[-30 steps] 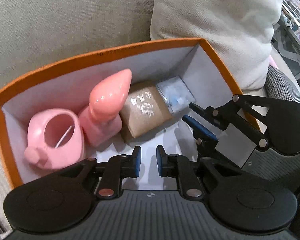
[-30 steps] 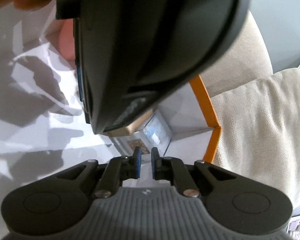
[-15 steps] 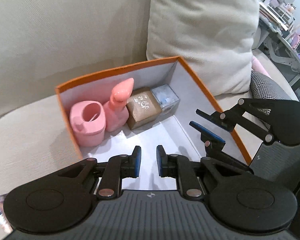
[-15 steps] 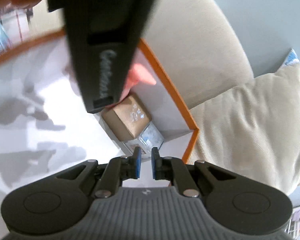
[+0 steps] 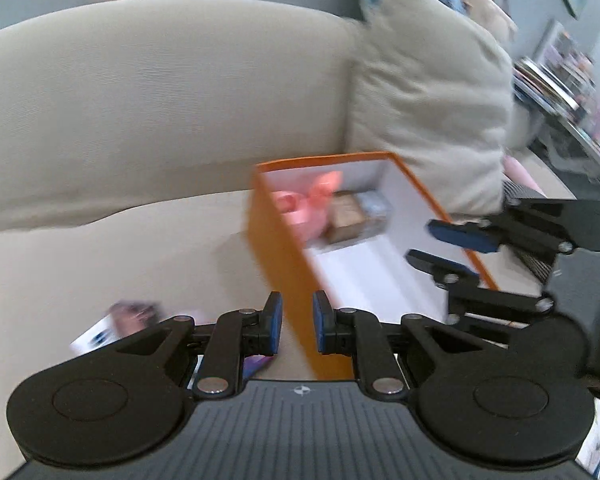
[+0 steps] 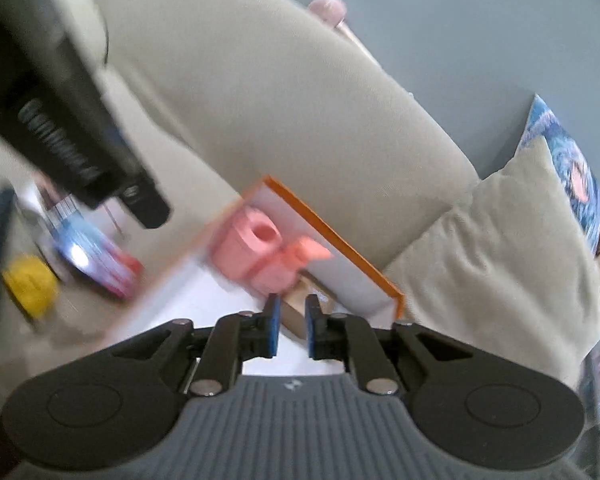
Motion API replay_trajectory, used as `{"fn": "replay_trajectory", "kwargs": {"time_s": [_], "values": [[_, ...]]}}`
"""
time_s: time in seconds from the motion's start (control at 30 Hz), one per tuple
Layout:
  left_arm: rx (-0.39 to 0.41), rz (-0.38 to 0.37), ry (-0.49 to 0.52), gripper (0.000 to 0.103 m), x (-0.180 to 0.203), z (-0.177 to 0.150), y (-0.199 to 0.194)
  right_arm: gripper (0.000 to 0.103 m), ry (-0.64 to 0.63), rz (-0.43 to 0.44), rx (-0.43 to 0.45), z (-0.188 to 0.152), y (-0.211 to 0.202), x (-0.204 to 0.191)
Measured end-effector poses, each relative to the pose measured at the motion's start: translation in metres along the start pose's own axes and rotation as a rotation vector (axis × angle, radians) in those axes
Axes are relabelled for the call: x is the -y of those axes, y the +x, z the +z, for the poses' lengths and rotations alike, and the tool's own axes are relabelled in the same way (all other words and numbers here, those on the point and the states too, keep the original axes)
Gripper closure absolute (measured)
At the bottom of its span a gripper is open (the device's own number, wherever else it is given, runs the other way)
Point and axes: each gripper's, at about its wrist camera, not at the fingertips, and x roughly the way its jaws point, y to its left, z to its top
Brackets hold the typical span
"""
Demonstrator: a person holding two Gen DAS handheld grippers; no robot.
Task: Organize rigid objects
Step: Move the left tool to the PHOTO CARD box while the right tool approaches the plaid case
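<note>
Seen from the L wrist: at far left a blurred white-and-purple packet [image 5: 112, 326] lies on the beige sofa seat [image 5: 120, 248], just beside the left gripper [image 5: 297, 322]; its blue-padded jaws sit as close as they get, nothing between them, poised over the near corner of the orange box [image 5: 276, 264]; box stands on the seat, white inside, w/ the task's items packed along its far wall, well ahead of the claw: pink cup [image 5: 286, 204], pink pointed toy [image 5: 324, 188], brown carton [image 5: 346, 216], clear case [image 5: 376, 206]; a beige cushion [image 5: 432, 112] leans behind the box; at right the right gripper [image 5: 450, 252] hangs over the box's right rim, jaws parted & empty, having just been opening. Seen from the R wrist: L tool's black body fills upper left; below it a yellow object [image 6: 30, 288] and a blue-red packet [image 6: 96, 256] lie blurred on the seat outside the box; pink items sit ahead of the R claw's tips.
</note>
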Motion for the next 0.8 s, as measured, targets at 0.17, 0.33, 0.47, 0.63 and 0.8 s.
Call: {"fn": "replay_trajectory", "kwargs": {"time_s": [0.17, 0.33, 0.47, 0.63, 0.8], "values": [[0.024, 0.098, -0.105, 0.086, -0.046, -0.035, -0.032, 0.079, 0.208, 0.135, 0.060, 0.012, -0.014, -0.023], [0.025, 0.126, -0.207, 0.086, -0.081, -0.068, -0.046, 0.079, 0.412, 0.270, 0.055, 0.014, -0.012, -0.055], [0.004, 0.110, -0.254, 0.086, -0.097, -0.088, -0.041, 0.079, 0.467, 0.296, 0.000, 0.010, -0.003, -0.087], [-0.004, 0.085, -0.288, 0.086, -0.108, -0.097, -0.028, 0.079, 0.489, 0.304, -0.087, 0.010, 0.018, -0.108], [-0.016, 0.062, -0.307, 0.086, -0.118, -0.094, -0.012, 0.075, 0.473, 0.315, -0.132, 0.018, 0.037, -0.125]]}}
